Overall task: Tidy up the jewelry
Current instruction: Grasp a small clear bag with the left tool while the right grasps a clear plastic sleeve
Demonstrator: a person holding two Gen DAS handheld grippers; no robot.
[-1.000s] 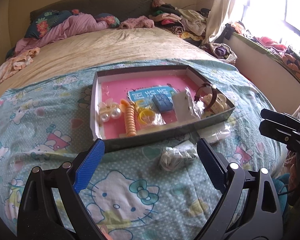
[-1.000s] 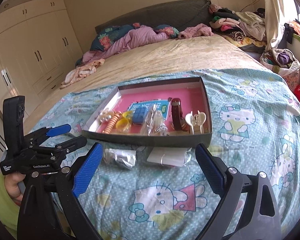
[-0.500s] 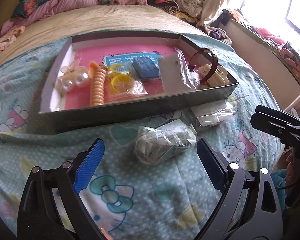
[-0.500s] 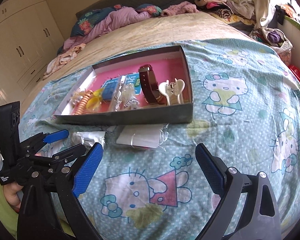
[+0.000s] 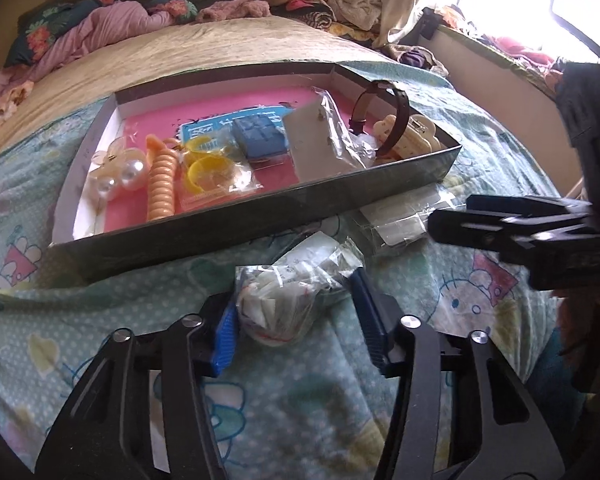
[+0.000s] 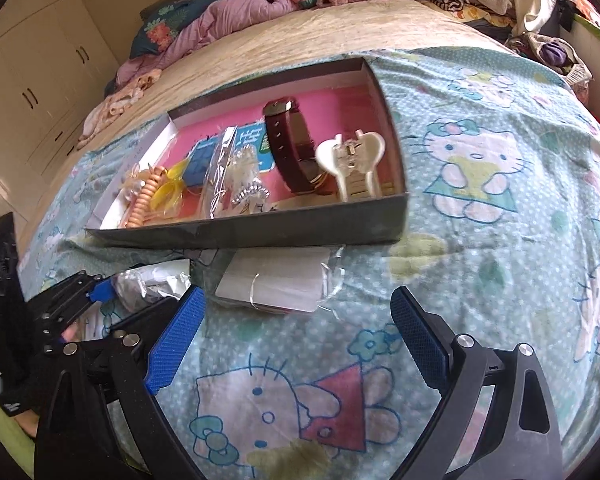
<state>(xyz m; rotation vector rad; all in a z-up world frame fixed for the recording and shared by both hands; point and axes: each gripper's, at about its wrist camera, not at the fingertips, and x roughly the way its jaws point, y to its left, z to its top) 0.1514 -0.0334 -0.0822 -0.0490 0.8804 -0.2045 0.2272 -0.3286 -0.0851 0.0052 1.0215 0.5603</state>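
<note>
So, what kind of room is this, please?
Most likely a bedroom in a home. The box of jewelry lies on a bed with a cartoon-cat sheet, pillows and bedding are piled at the head, and a built-in wardrobe stands alongside.

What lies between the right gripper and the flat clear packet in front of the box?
Only bare Hello Kitty bedsheet separates the right gripper from the flat clear packet, per the right wrist view.

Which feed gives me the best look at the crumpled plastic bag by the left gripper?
The left wrist view: the crumpled plastic bag sits centred between the left gripper's blue pads, which have closed in around it. The right wrist view catches only a strip of it at the left edge, partly behind the right gripper's finger.
</note>
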